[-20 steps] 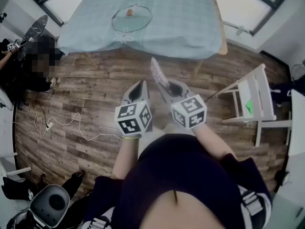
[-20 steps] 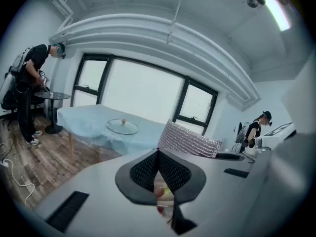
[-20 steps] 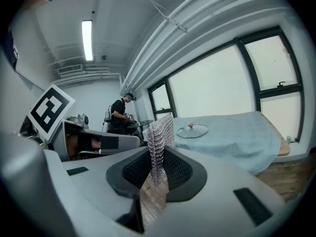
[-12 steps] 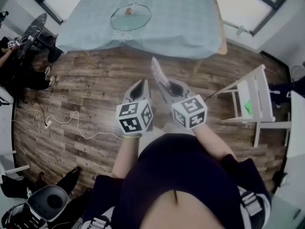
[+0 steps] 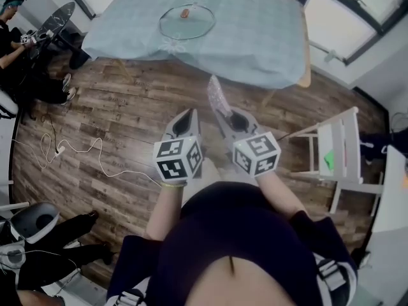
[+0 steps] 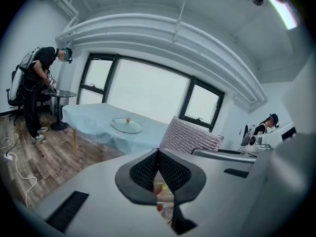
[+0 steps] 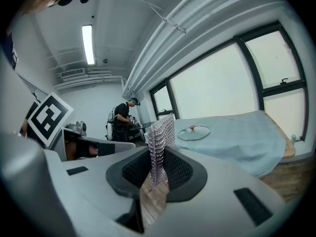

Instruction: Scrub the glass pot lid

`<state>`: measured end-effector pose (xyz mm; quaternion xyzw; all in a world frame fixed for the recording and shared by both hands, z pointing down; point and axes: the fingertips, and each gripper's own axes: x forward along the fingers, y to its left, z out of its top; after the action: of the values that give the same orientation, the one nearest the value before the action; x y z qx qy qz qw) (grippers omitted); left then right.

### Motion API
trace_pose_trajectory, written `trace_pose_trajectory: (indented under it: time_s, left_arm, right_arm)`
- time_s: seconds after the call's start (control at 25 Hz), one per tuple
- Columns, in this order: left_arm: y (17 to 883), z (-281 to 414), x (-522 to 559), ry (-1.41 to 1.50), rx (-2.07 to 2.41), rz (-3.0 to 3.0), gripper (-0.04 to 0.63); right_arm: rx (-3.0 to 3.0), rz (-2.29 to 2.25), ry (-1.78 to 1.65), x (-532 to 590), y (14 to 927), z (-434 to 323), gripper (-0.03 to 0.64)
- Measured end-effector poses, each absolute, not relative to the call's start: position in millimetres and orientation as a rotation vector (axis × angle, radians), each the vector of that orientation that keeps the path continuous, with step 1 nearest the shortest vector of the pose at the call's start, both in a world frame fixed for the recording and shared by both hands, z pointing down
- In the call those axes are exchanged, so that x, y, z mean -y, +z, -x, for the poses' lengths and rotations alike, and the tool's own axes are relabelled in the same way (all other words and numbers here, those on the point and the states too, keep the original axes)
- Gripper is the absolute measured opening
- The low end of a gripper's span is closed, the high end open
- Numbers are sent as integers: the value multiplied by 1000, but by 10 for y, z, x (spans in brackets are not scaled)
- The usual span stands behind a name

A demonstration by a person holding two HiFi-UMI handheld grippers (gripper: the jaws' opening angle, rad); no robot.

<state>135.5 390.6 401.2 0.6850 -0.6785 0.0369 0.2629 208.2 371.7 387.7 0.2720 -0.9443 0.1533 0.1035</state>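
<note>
The left gripper (image 5: pixel 189 115) is squeezed tight shut and holds nothing. Just beside it, the right gripper (image 5: pixel 224 115) pinches a shiny silver scrubbing pad (image 5: pixel 215 94) — the pad sticks up past its jaws. The round clear glass pot lid (image 5: pixel 187 21) with a little brown knob lies flat, far ahead of both grippers — on a table with a pale blue cloth (image 5: pixel 255 40).

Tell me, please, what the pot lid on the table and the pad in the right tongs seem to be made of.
Pot lid: clear glass, since the tablecloth shows through; its knob looks brownish, perhaps wood. Pad in the right tongs: silvery, dimpled and glinting, possibly metallic scouring cloth.
</note>
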Motion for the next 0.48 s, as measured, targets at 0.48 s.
trace_pose_trajectory:
  time_s: [0.48]
  left_arm:
    - [4104,-1177,-3616,102,1862,-1805,2]
  right_arm:
    - [2762,-768,526,-3526,3988,-2093,78]
